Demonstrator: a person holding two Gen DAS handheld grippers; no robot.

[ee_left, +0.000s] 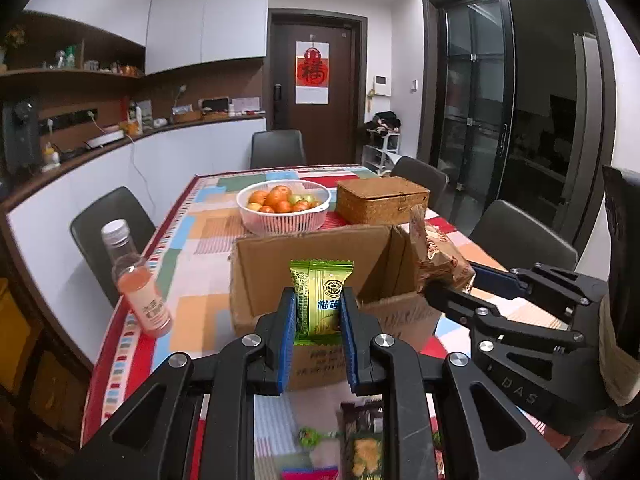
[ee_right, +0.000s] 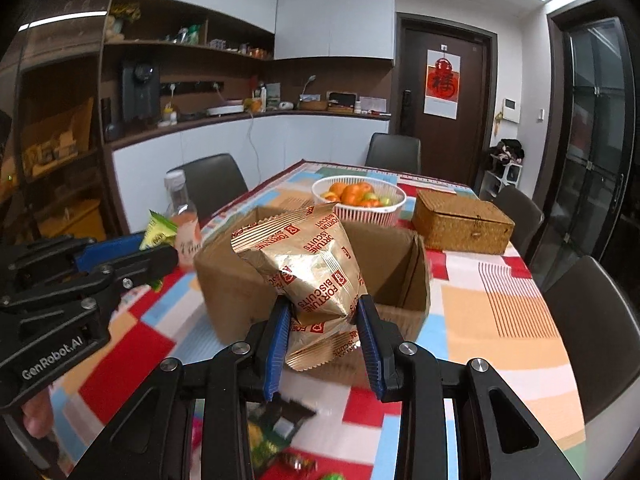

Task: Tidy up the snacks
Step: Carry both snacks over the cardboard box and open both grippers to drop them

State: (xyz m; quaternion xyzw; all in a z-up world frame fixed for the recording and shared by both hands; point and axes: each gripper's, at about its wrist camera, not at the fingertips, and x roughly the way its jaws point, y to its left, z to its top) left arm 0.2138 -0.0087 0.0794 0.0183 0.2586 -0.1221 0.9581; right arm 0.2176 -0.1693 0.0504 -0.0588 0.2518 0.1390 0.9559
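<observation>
My left gripper [ee_left: 318, 312] is shut on a green snack packet [ee_left: 320, 300], held upright just in front of an open cardboard box [ee_left: 280, 264]. The right gripper [ee_right: 323, 322] is shut on a gold Fortune Biscuits bag [ee_right: 308, 264], raised before the same cardboard box [ee_right: 236, 292]. In the left wrist view the right gripper [ee_left: 444, 284] comes in from the right with the gold bag [ee_left: 436, 256] at the box's right flap. In the right wrist view the left gripper [ee_right: 158, 256] shows at the left with the green packet [ee_right: 158, 232].
Behind the box stand a white basket of fruit [ee_left: 282, 208] and a woven lidded box [ee_left: 380, 200]. A bottle of pink drink [ee_left: 138, 284] stands at the table's left edge. More snack packets [ee_left: 360, 440] lie on the patterned tablecloth below the grippers. Dark chairs [ee_left: 520, 240] ring the table.
</observation>
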